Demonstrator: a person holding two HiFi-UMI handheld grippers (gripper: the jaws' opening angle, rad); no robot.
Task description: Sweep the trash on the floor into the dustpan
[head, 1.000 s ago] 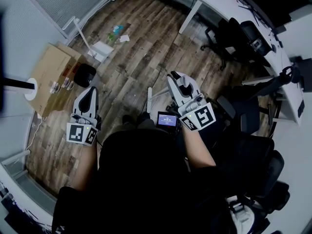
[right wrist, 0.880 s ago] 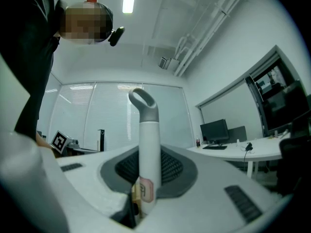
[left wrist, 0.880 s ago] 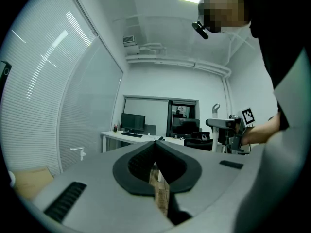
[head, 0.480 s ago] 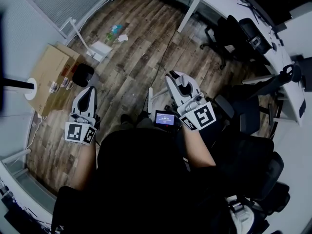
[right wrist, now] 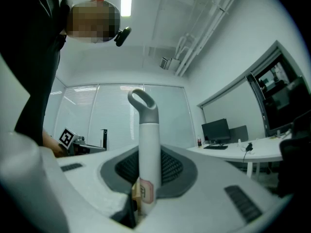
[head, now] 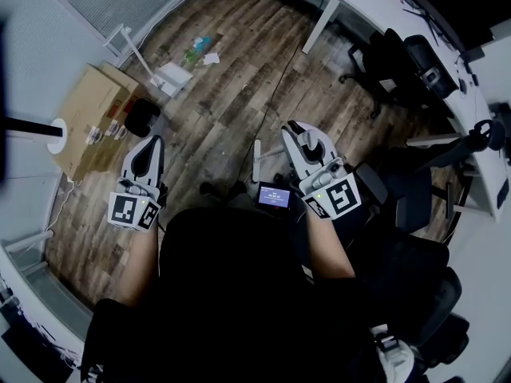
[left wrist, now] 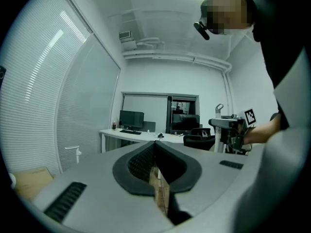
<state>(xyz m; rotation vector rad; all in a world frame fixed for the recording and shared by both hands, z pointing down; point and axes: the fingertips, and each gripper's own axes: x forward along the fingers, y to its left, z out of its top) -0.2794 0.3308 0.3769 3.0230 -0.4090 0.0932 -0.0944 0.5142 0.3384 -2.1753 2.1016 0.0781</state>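
Note:
The trash [head: 200, 51], blue-green and white scraps, lies on the wood floor far ahead. A white dustpan [head: 172, 78] with a long upright handle stands just short of it. My right gripper [head: 296, 130] is shut on a white broom handle [right wrist: 148, 130] with a grey loop on top, which stands upright between its jaws [right wrist: 146, 155]. In the head view a white shaft [head: 256, 152] shows just left of that gripper. My left gripper [head: 152, 144] is shut with nothing in it, its pads pressed together [left wrist: 156, 150]. Both grippers point level, well short of the trash.
A cardboard box [head: 94, 115] and a black object [head: 141, 116] sit at the left, by the left gripper. A white desk [head: 375, 10] runs along the back right, with black office chairs [head: 399, 62] in front of it. A glass wall with blinds [left wrist: 53, 101] is on the left.
Both grippers have moved a little forward over the floor with the person. The broom handle stays in the right gripper, and the left gripper stays shut.

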